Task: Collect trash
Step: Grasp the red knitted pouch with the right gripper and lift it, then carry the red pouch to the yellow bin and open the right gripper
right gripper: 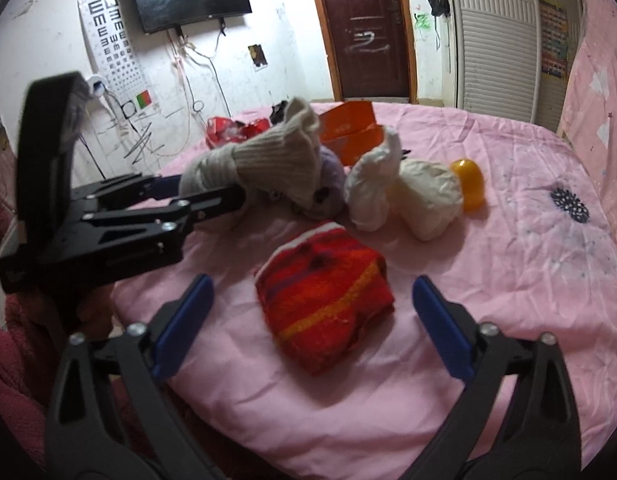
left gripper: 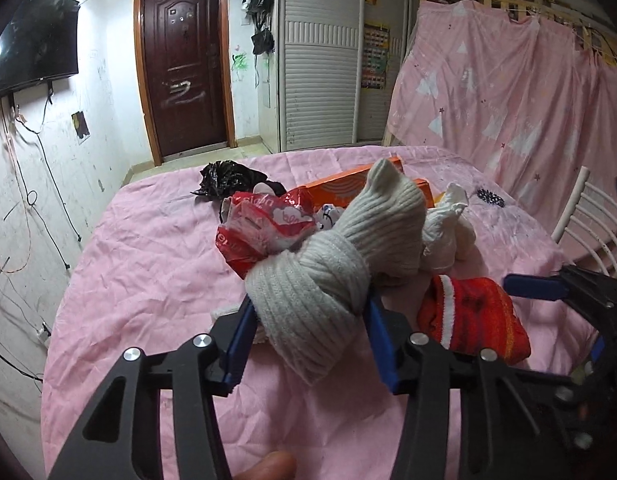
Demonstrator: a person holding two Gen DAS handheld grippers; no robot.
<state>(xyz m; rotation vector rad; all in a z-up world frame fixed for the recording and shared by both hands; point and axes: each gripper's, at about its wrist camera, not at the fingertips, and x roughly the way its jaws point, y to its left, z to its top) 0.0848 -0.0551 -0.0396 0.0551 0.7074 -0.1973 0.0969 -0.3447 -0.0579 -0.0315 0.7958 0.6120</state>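
Both tongs were over the near part of the bed [right gripper: 508, 184]. Left tongs [left gripper: 308, 312] had their blue pads clamped on a grey sock [left gripper: 328, 256], which was knotted into a bundle and lifted off the pink sheet, its cuff end sticking up toward the far side. From the right camera I saw the same left tongs [right gripper: 212, 190] reaching in from the left edge with the sock [right gripper: 268, 156] at their tips. Right tongs [right gripper: 308, 320] stood open, pads wide apart on either side of a red cloth [right gripper: 324, 300] lying flat on the sheet near the front edge; neither pad touched it. In the left view that red cloth [left gripper: 472, 320] sat just right of the held sock, with one blue pad of the right tongs [left gripper: 536, 286] above it.

Behind the sock lay the rest of the pile, around the middle of the bed: a crumpled red wrapper [left gripper: 264, 224], an orange box [left gripper: 348, 188], a white bag [right gripper: 400, 192] tied up and twisted, and a yellow capsule [right gripper: 468, 184] just right of the bag. A black bag [left gripper: 228, 178] sat farther back toward the far edge. Something pale purple [right gripper: 332, 172] showed behind the sock; I could not tell what it was.
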